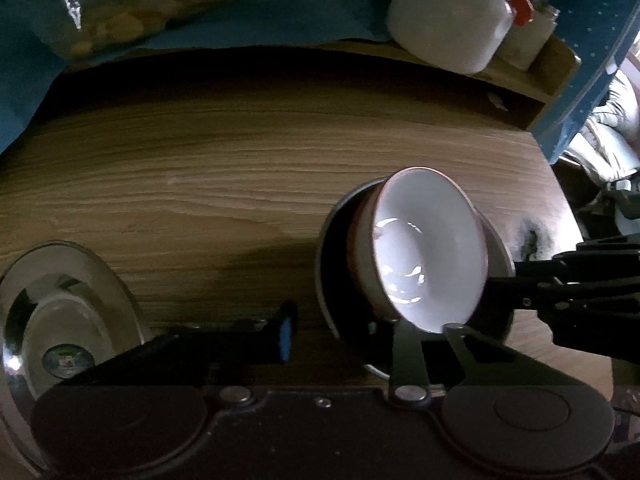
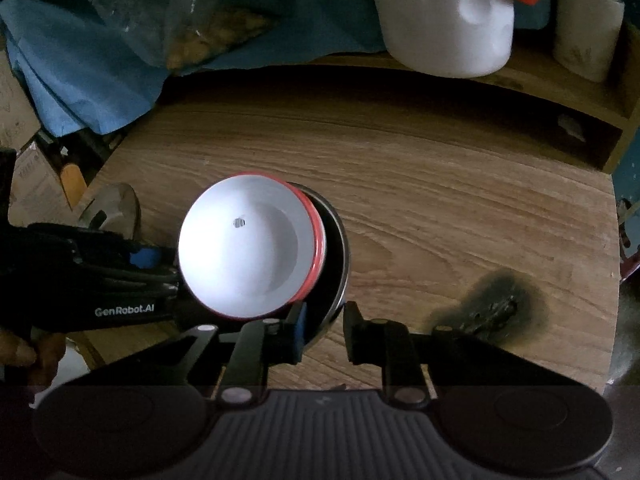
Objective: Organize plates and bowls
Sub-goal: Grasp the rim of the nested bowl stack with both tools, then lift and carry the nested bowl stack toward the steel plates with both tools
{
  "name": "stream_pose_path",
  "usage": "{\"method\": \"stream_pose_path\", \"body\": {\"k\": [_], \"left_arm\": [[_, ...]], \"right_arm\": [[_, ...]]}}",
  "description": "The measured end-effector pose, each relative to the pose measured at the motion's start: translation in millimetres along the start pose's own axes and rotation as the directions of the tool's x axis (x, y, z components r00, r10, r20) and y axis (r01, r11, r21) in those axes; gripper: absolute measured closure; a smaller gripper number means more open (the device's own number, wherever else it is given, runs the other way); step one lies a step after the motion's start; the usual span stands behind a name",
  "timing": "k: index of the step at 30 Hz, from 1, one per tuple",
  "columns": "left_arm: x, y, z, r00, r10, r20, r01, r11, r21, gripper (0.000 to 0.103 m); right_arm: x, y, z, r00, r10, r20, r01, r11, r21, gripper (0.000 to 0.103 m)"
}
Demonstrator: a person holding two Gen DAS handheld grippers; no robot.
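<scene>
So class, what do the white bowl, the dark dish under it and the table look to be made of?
White bowl: probably glazed ceramic or enamel, with glossy highlights and a red rim. Dark dish: likely metal, its thin rim shining silver. Table: wood or wood-look laminate, matte, with visible grain lines and a burnt black patch.

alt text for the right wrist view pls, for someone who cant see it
A white bowl with a red rim sits tilted in a dark metal pan on a wooden table. The right gripper straddles the pan's near edge, and the left gripper reaches the bowl from the left. A white jug stands on a shelf behind.
</scene>
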State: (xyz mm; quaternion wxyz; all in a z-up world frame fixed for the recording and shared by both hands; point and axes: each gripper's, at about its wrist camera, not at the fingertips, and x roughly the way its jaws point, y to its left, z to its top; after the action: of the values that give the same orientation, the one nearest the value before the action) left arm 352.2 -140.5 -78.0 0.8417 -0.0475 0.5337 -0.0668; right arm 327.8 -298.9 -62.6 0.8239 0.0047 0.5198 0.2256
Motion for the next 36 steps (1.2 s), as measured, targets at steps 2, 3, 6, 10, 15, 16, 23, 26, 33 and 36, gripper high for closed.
{"method": "stream_pose_path", "body": {"k": [2,3,6,10,15,16,23,26,33,36], "left_arm": [[-0.2,-1.2,-0.2,1.000,-0.014,0.001,0.014,1.000,0.008,0.085],[-0.6,-2.3,-0.2,1.000,-0.011,0.003,0.011,1.000,0.011,0.085],[-0.2,-1.8,0.2,1.000,-0.014,0.004,0.014,1.000,0.008,0.085],[0.7,-2.9,0.1,1.000,-0.013,0.005,0.013,1.000,0.009,0.085],[0.8,-2.1,0.2,1.000,-0.011,0.006,0.011,1.000,0.012,0.085],[0.8,-2.1,0.1,1.000,-0.011,0.007,0.011,1.000,0.013,0.085],[1.1,-3.4,0.9,1.000,-0.006,0.006,0.006,1.000,0.017,0.085],[0.8,-3.7,0.6,1.000,-0.004,0.006,0.003,1.000,0.018,0.086],[-1.1,-3.3,1.8,1.000,-0.005,0.009,0.004,1.000,0.018,0.087],[-1.6,-2.3,1.9,1.000,-0.006,0.008,0.006,1.000,0.017,0.087]], "right_arm": [[-0.6,-1.4,-1.1,1.000,0.006,0.002,-0.006,1.000,0.007,0.082],[-1.1,-2.4,-1.8,1.000,0.007,0.002,-0.007,1.000,0.009,0.082],[-1.5,-3.5,-2.0,1.000,0.009,0.002,-0.009,1.000,0.010,0.081],[-2.0,-5.5,-2.5,1.000,0.013,0.001,-0.013,1.000,0.015,0.081],[-1.5,-4.3,-2.5,1.000,0.013,0.001,-0.013,1.000,0.016,0.081],[-1.4,-4.3,-2.5,1.000,0.013,0.001,-0.013,1.000,0.016,0.081],[-1.8,-4.6,-2.4,1.000,0.015,0.003,-0.015,1.000,0.018,0.081],[-2.3,-4.4,-2.3,1.000,0.013,0.003,-0.013,1.000,0.018,0.081],[-3.3,-4.0,-2.4,1.000,0.010,0.003,-0.010,1.000,0.020,0.081],[-3.1,-4.4,-2.4,1.000,0.015,0.004,-0.015,1.000,0.024,0.081]]}}
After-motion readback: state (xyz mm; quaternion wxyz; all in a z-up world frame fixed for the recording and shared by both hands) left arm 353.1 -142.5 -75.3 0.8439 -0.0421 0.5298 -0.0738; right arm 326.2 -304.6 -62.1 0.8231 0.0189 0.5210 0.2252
